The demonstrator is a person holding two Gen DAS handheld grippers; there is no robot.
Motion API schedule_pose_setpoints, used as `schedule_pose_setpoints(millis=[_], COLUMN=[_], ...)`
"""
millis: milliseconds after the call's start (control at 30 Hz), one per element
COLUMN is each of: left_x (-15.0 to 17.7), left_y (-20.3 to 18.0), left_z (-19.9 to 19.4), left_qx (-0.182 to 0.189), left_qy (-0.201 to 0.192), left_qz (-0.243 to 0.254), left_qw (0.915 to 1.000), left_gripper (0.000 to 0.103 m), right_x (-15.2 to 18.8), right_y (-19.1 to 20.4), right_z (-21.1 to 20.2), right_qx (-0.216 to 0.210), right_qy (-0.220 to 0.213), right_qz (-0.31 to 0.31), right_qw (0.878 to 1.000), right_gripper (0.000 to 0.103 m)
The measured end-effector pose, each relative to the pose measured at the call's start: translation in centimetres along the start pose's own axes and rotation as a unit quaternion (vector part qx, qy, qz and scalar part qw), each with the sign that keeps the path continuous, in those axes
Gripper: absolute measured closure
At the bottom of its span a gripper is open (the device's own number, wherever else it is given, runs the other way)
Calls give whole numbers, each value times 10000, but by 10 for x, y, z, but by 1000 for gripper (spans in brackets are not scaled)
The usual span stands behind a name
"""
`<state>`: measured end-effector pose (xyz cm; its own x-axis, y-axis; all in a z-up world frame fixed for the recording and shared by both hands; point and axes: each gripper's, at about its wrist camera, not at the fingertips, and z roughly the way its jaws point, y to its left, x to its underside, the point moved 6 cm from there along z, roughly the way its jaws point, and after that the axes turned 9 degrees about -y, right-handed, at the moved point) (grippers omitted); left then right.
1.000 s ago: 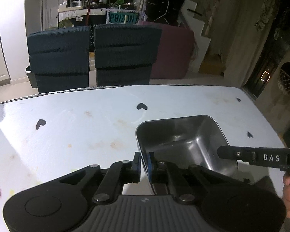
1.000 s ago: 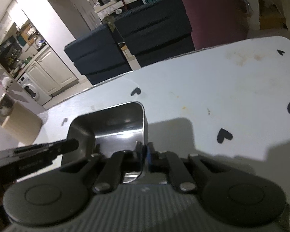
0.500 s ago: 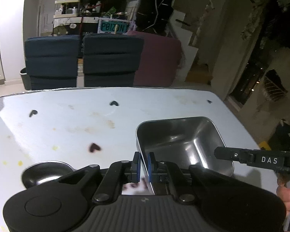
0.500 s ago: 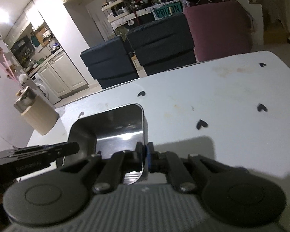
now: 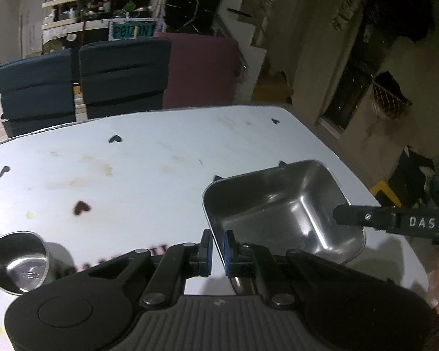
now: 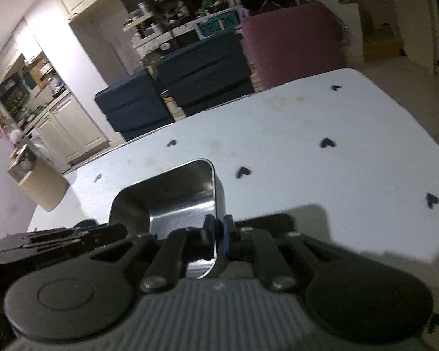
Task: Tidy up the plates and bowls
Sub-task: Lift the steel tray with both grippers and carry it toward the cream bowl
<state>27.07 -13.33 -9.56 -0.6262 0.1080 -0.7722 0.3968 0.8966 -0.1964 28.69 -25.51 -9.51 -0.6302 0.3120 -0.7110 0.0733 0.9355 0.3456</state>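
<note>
A square steel bowl (image 5: 281, 210) is held above the white table (image 5: 149, 163), tilted. My left gripper (image 5: 216, 248) pinches its near-left rim; a thin gap shows beside the rim. My right gripper (image 6: 218, 235) is shut on the bowl's right rim, and the bowl also shows in the right wrist view (image 6: 172, 196). The right gripper's finger (image 5: 389, 222), marked DAS, reaches in from the right in the left wrist view. A small round steel bowl (image 5: 17, 263) stands on the table at the near left.
The table has black heart marks (image 6: 326, 143) and faint stains. Two dark blue chairs (image 5: 82, 84) and a maroon sofa (image 5: 202, 70) stand beyond the far edge. A beige bin (image 6: 39, 184) stands left of the table. The right table edge (image 5: 351, 169) is close.
Both grippers have lifted the square bowl and drawn back and up. The small round bowl came into the left wrist view at near left. The square bowl now tilts.
</note>
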Motion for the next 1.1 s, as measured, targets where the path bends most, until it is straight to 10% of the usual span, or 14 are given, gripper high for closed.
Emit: schedule_pose_setpoints(millis=[1100], left_x=[40], left_y=[-17], left_z=[49], left_qx=[152], left_qy=[659], left_qz=[625], left_qw=[9958], left_gripper=[88], right_x=[20], right_y=[-19], right_z=[23], right_qx=[746], right_qy=[508], right_qz=[-297], right_qw=[9955], right_gripper=[97])
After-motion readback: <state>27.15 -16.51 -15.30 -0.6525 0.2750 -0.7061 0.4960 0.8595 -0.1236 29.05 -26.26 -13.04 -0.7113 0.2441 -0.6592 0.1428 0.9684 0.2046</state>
